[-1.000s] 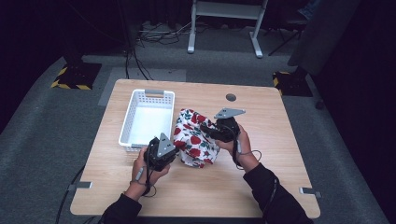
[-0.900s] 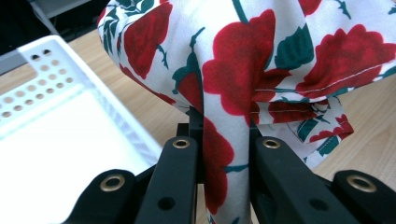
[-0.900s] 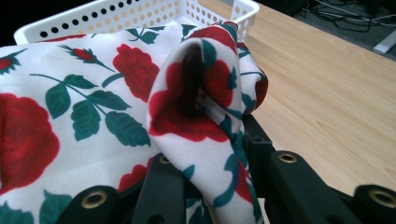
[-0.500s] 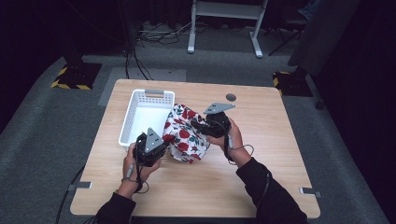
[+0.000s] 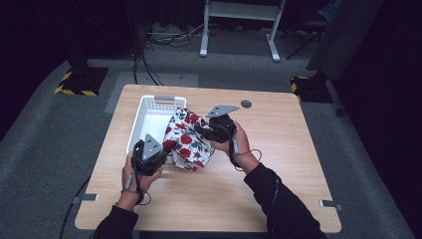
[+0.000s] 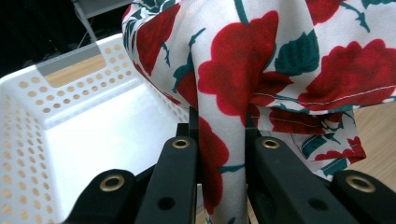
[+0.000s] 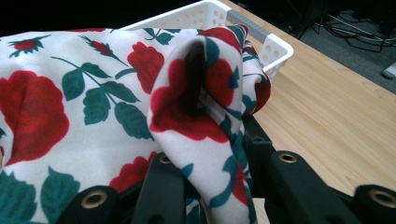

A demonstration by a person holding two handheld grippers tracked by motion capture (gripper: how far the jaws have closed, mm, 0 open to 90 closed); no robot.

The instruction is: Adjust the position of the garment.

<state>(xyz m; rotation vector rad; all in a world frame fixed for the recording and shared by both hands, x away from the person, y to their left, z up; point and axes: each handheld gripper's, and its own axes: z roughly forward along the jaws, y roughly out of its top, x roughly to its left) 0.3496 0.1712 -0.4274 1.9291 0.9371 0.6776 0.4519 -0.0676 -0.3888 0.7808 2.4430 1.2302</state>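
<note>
Rose-print cloth held off the counter, hanging over the near rim of the white perforated basket. Left claw clamped on one fold, right claw on another; spread apart, probably so the cloth is lowered in without bunching.

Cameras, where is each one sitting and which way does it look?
High view: above the person's side, looking down on the table; forearms, left gripper, right gripper.
Left gripper view: on that gripper, facing the white basket; black jaws pinch the rose cloth.
Right gripper view: its jaws pinch cloth too.
All share cloth and basket.
</note>
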